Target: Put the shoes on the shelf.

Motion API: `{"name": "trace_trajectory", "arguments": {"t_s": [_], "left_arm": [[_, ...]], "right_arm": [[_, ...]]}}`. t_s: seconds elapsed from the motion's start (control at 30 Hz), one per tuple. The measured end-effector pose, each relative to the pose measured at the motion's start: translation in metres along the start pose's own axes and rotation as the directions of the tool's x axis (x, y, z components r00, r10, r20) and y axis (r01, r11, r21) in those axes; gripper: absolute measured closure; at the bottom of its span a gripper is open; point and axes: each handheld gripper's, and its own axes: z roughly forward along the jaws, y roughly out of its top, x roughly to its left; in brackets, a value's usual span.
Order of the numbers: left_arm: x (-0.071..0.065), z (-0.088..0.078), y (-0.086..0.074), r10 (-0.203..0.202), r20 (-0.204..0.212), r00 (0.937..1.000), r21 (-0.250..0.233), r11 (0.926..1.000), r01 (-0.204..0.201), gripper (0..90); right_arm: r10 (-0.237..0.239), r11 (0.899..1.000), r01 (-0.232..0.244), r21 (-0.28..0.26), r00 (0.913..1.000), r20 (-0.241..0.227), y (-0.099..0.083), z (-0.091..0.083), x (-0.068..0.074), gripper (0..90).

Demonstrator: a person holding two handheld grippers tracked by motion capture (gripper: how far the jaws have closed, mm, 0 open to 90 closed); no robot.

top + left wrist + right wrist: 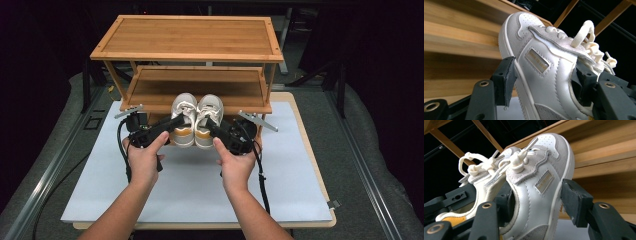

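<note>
A pair of white sneakers with yellow heel linings hangs side by side at the front edge of the wooden rack's lower shelf (150, 89), toes pointing toward the shelf. My left gripper (175, 125) is shut on the left sneaker (183, 114). One jaw sits under its outer sole edge and the other inside its opening (544, 83). My right gripper (215, 129) is shut on the right sneaker (209, 114) in the same way (540, 205). The left sneaker (541, 72) and the right sneaker (536, 195) both tilt toe-up against the shelf boards.
The two-tier wooden rack (190, 37) stands at the back of a white board (200, 195) on the table. Its top shelf overhangs the lower one. Slanted wooden legs (116, 80) flank the lower shelf. Dark floor and metal rails lie on both sides.
</note>
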Motion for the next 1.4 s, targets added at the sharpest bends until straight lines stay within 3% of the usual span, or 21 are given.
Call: {"name": "trace_trajectory", "arguments": {"t_s": [0.57,0.83,0.97,1.07,1.27,1.3,1.4], "left_arm": [[0.004,0.012,0.022,-0.012,0.001,0.9999,0.000,0.9999,0.012,43.3],[0.010,0.029,0.034,-0.008,-0.012,0.9999,0.007,0.9999,0.008,43.5],[0.016,0.036,0.040,-0.018,-0.008,0.9998,0.017,0.9997,0.019,43.5],[0.019,0.041,0.045,-0.011,-0.010,0.9999,0.026,0.9996,0.011,43.6],[0.025,0.053,0.049,-0.041,-0.005,0.9992,0.038,0.9984,0.041,43.6],[0.026,0.058,0.051,-0.054,-0.007,0.9985,0.032,0.9980,0.055,43.6],[0.029,0.062,0.052,-0.046,-0.014,0.9989,0.043,0.9980,0.046,43.6]], "right_arm": [[-0.003,1.000,0.003,0.017,1.0000,0.005,0.025,0.017,0.002,46.4],[-0.016,1.000,0.016,0.012,0.9995,0.026,0.033,0.031,-0.001,46.4],[0.024,0.999,-0.025,0.023,0.9997,0.008,0.037,0.040,-0.009,46.6],[0.024,0.999,-0.024,0.032,0.9997,0.001,0.040,0.046,-0.012,46.7],[0.026,0.999,-0.026,0.041,0.9996,0.015,0.046,0.055,-0.016,46.6],[0.033,0.999,-0.034,0.039,0.9994,0.013,0.048,0.059,-0.020,46.7],[0.058,0.997,-0.058,0.045,0.9983,0.004,0.050,0.064,-0.024,46.7]]}}
